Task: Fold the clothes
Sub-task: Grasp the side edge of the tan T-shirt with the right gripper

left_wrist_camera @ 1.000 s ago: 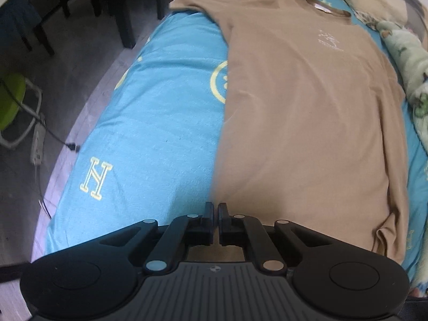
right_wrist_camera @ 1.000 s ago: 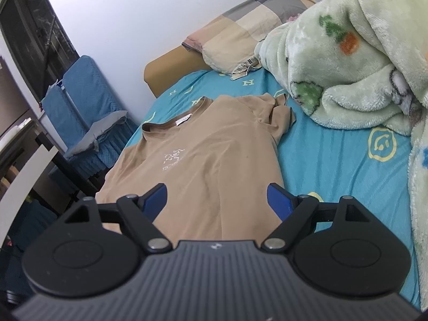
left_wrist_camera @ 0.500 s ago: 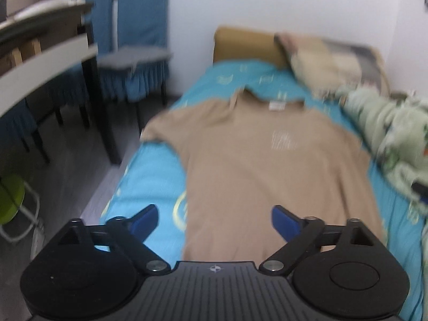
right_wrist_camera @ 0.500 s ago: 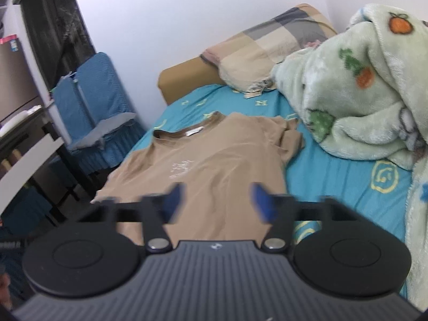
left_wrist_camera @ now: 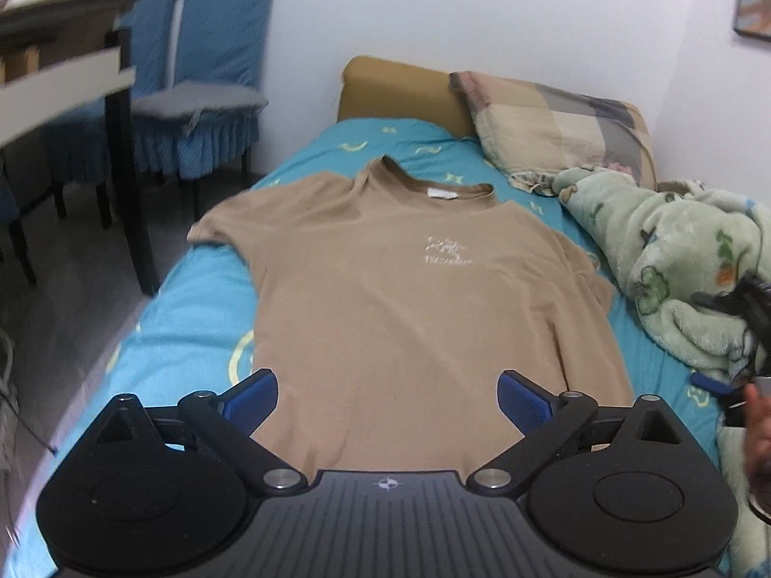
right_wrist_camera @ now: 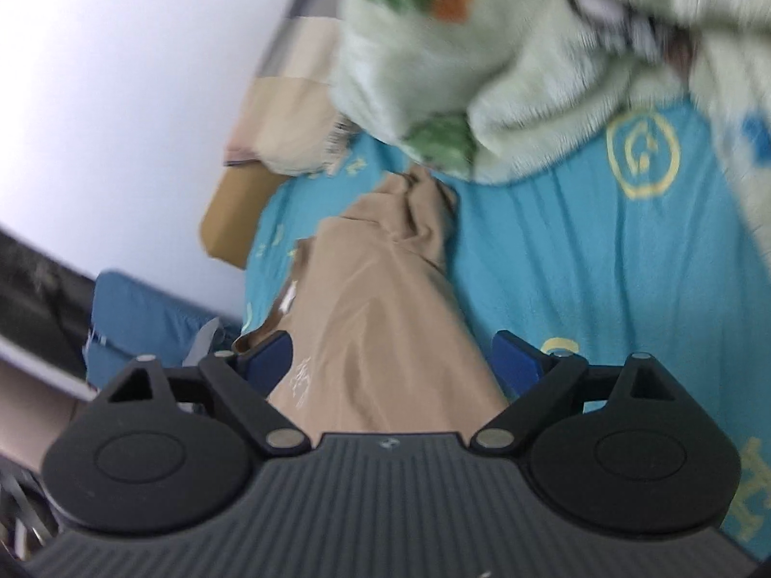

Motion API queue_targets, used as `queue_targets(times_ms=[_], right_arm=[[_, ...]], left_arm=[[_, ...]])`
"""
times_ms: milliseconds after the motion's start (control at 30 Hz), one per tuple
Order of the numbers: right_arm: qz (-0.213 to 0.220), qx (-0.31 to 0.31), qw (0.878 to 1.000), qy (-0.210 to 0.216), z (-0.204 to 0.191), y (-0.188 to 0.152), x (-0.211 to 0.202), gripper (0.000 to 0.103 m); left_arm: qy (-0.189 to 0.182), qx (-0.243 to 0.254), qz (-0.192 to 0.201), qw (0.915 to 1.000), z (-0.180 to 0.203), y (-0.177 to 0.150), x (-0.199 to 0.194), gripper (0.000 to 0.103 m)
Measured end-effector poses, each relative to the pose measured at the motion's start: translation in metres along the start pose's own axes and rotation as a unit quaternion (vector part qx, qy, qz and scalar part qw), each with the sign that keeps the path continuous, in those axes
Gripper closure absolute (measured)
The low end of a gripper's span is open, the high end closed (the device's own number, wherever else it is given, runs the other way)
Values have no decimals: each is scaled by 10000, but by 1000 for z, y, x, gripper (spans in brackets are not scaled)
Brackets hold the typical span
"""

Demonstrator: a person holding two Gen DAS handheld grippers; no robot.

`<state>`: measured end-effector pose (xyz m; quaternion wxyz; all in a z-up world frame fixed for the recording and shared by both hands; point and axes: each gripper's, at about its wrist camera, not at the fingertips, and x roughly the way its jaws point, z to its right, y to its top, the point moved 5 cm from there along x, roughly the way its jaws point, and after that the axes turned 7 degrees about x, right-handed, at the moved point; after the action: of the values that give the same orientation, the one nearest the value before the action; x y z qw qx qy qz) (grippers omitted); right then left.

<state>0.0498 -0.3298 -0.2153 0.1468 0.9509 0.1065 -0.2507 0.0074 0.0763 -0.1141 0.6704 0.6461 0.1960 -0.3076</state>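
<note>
Item under inspection: a tan T-shirt [left_wrist_camera: 414,318] lying flat, front up, on the bed [left_wrist_camera: 183,318] with the turquoise sheet.

Key relation. In the left wrist view the shirt's long axis runs from 6 o'clock, at the hem, to 12 o'clock, at the collar. The left gripper [left_wrist_camera: 388,397] sits at the hem end, fingers spread wide and empty, with the hem region framed between them; whether they touch the cloth cannot be told. The left sleeve lies out at 10 o'clock, the right sleeve at 2 o'clock, bunched near a green fleece blanket [left_wrist_camera: 684,260]. In the right wrist view the right gripper [right_wrist_camera: 392,361] is over the shirt's right side edge; its jaws are opening, cloth is seen between them but not pinched, and the crumpled right sleeve lies at 12 o'clock. In my judgement each hand is nearer its own side, the right hand to the right sleeve.

Changes noted. A second ago the left fingers were pressed together at the hem, looking down steeply; they now stand apart and the view is raised along the shirt. The right view has rolled and closed in on the right edge.
</note>
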Motion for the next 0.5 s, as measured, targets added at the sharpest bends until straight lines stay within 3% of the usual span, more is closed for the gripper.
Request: queue_targets(times_ms=[33,200,367,500], right_arm=[[-60,75,9999,-37,4,3,11,37],[-254,42,9982,-542,18,3,38,44],[-737,-1059,9904,-492,-18,-35,31,45],[-889,-2321,9665,-634,-39,-69,5,45]], left_arm=[[-33,-70,-47,10000,-3,-1,3,4],[-151,-134,-256,9995,-9,-5,23,4],[-182,80,-401,9990,1,-8,43,4],[-198,129,-418,9988,1,-7,48,4]])
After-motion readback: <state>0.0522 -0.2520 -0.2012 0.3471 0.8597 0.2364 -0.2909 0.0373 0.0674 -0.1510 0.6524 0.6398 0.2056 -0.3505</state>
